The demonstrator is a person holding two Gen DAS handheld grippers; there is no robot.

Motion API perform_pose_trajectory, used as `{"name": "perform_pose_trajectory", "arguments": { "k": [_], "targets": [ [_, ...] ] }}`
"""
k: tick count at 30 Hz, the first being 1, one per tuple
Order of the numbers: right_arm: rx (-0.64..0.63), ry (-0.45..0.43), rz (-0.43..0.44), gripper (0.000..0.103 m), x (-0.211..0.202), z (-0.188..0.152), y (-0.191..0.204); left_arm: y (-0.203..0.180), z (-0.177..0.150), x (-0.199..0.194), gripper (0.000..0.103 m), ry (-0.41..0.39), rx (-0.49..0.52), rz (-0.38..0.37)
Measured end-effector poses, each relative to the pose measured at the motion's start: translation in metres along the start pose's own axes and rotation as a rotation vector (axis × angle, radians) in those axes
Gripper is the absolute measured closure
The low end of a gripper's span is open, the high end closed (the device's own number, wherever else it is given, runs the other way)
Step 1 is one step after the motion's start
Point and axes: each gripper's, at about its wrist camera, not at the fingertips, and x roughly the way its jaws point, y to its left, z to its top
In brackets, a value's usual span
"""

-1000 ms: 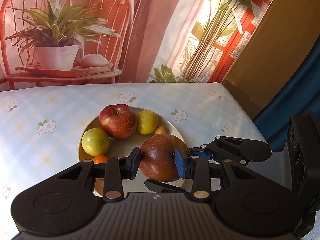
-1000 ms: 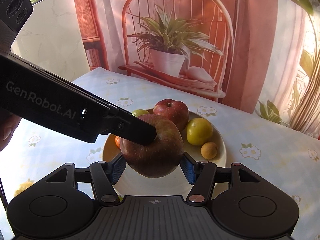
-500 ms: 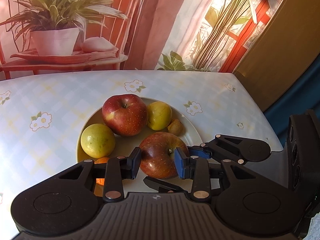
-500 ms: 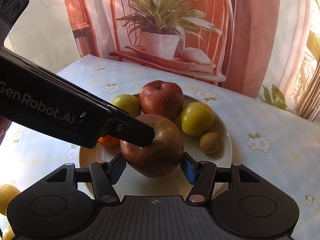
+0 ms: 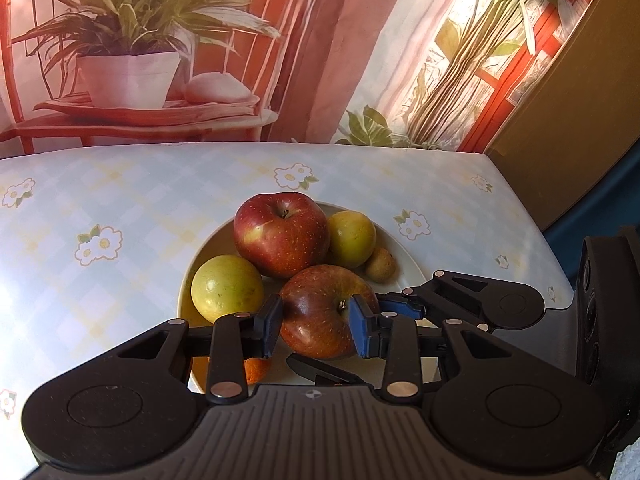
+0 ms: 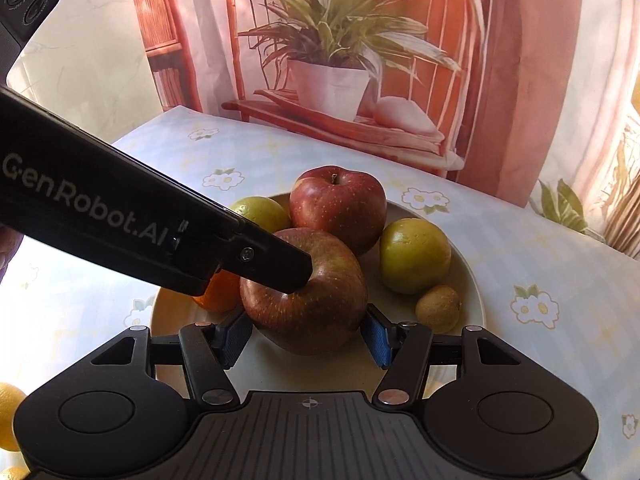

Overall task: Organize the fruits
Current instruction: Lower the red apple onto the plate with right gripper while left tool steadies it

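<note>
A dark red apple (image 5: 320, 312) sits low over the front of a cream plate (image 5: 412, 272). My left gripper (image 5: 314, 326) is shut on it, pads on both sides. My right gripper (image 6: 306, 338) also brackets this apple (image 6: 308, 292), its blue pads touching the sides. On the plate lie a second red apple (image 5: 280, 234), two yellow-green fruits (image 5: 226, 288) (image 5: 352, 238), a small brown fruit (image 5: 381, 266) and an orange (image 6: 218, 290) partly hidden.
The plate stands on a table with a flowered cloth (image 5: 100, 208). Its right edge (image 5: 536, 240) is close to the plate. Yellow fruits (image 6: 8, 412) lie on the cloth at the left. A printed backdrop stands behind.
Both grippers have lowered the dark red apple toward the plate and moved forward. The other fruits now look larger and nearer.
</note>
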Motion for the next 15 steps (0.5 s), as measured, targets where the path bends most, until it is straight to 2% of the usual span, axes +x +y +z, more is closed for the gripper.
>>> {"name": "perform_pose_trajectory", "arguments": {
  "k": [15],
  "targets": [
    [-0.027, 0.020, -0.005, 0.047, 0.005, 0.009, 0.012, 0.008, -0.001, -0.004, 0.065, -0.011, -0.011, 0.029]
  ]
}}
